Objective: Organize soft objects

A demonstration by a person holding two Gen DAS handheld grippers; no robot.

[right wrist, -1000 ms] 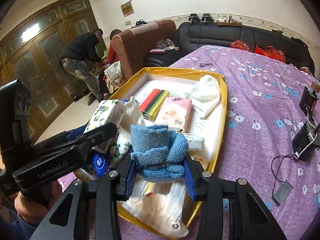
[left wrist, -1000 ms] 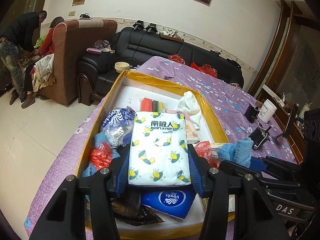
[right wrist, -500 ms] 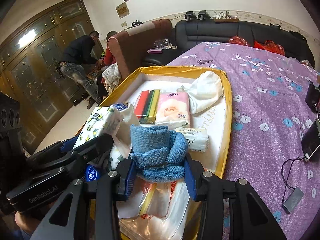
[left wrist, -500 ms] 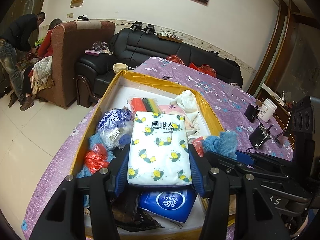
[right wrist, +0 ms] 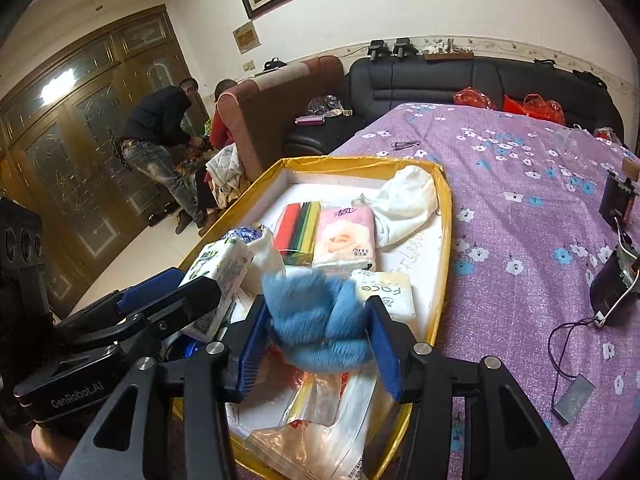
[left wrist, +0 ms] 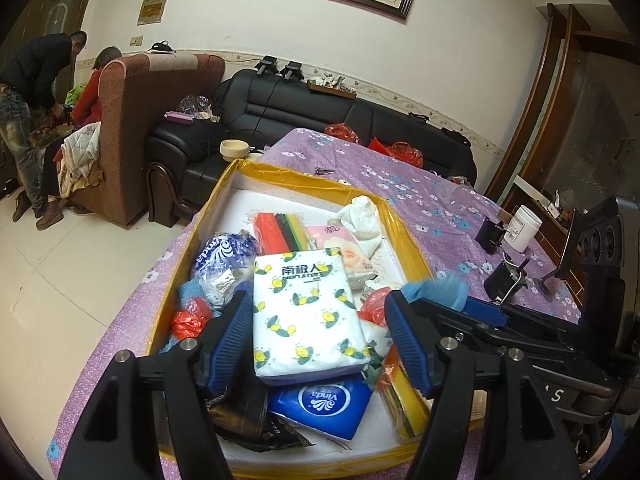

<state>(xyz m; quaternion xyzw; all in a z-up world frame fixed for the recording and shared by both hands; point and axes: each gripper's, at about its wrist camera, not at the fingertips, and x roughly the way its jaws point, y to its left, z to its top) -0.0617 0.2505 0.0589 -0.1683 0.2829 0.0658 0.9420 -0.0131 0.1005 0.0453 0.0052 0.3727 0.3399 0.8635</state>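
While both jaw pairs have just been opening over yellow-rimmed white foam tray (left wrist: 404, 232) on desk: left hand-held gripper (left wrist: 318, 344) wide, pads clear of lemon-print white tissue pack (left wrist: 306, 312) resting atop pile, apparently release; right hand-held gripper (right wrist: 316, 340) loosening, blue fuzzy cloth (right wrist: 320, 320) between pads.

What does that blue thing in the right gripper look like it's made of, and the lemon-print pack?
Blue cloth: fuzzy, matte pile, probably microfibre or terry; it bunches in soft folds. Lemon-print pack: thin glossy plastic film, wrinkled at the edges, likely around paper tissues.
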